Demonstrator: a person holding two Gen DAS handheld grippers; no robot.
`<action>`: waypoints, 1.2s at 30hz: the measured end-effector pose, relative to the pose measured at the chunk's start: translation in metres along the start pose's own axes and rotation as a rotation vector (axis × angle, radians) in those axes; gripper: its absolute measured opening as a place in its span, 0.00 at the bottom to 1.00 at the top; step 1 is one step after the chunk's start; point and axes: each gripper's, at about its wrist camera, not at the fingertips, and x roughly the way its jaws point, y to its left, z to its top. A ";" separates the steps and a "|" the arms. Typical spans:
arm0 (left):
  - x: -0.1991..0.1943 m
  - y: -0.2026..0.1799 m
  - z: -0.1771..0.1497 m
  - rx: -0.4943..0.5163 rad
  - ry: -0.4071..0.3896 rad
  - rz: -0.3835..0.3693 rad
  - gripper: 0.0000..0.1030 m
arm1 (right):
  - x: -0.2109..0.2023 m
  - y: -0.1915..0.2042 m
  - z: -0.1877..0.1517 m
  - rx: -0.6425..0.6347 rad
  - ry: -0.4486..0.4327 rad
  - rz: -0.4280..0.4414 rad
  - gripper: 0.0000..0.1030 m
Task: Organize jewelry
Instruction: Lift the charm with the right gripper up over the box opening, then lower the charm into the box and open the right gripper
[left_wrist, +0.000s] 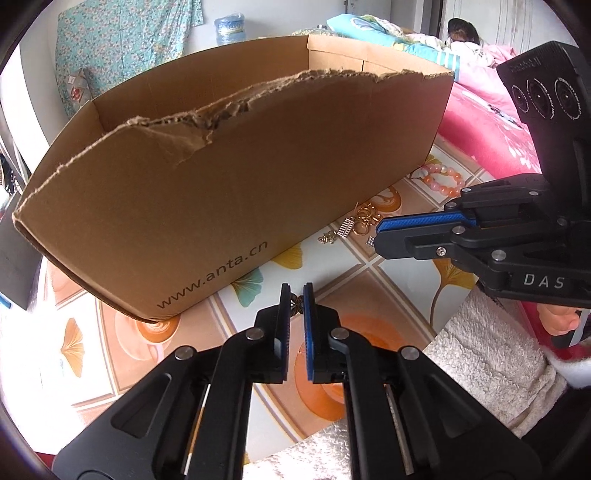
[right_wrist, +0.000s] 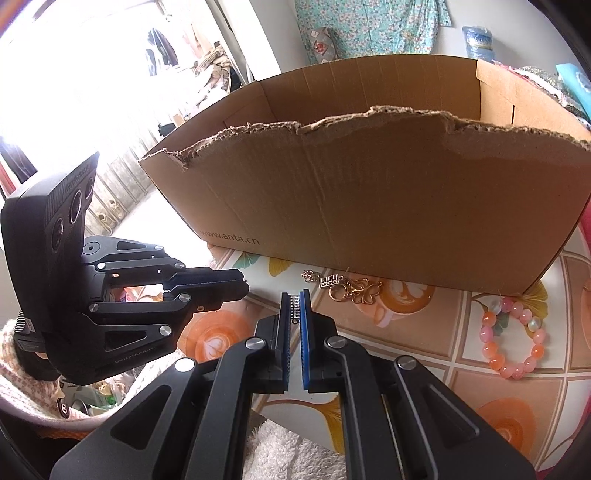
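Observation:
A torn cardboard box (left_wrist: 229, 177) marked www.anta.cn stands on the patterned table; it also shows in the right wrist view (right_wrist: 369, 206). My left gripper (left_wrist: 296, 299) is shut on a small dark filigree piece (left_wrist: 295, 305) just above the table, in front of the box. My right gripper (right_wrist: 295, 306) is shut on a small silver rhinestone piece (right_wrist: 294, 307). Gold jewelry (right_wrist: 354, 290) and a small gold bar charm (right_wrist: 330, 281) lie by the box front. A pink and orange bead bracelet (right_wrist: 511, 339) lies to the right.
The table (right_wrist: 424, 332) has a cloth with coffee-cup and ginkgo-leaf prints. A white fleece sleeve (left_wrist: 487, 354) lies over its near edge. A pink bed (left_wrist: 476, 107) is behind at the right. The box blocks the far side of the table.

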 end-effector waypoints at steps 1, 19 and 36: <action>-0.005 0.000 0.000 -0.001 -0.013 -0.012 0.06 | -0.005 0.000 0.001 -0.003 -0.007 0.002 0.05; -0.084 0.062 0.089 -0.094 -0.176 -0.071 0.06 | -0.080 0.026 0.097 -0.074 -0.200 0.066 0.05; 0.014 0.112 0.143 -0.156 0.125 -0.029 0.07 | 0.102 -0.039 0.199 0.293 0.359 0.192 0.06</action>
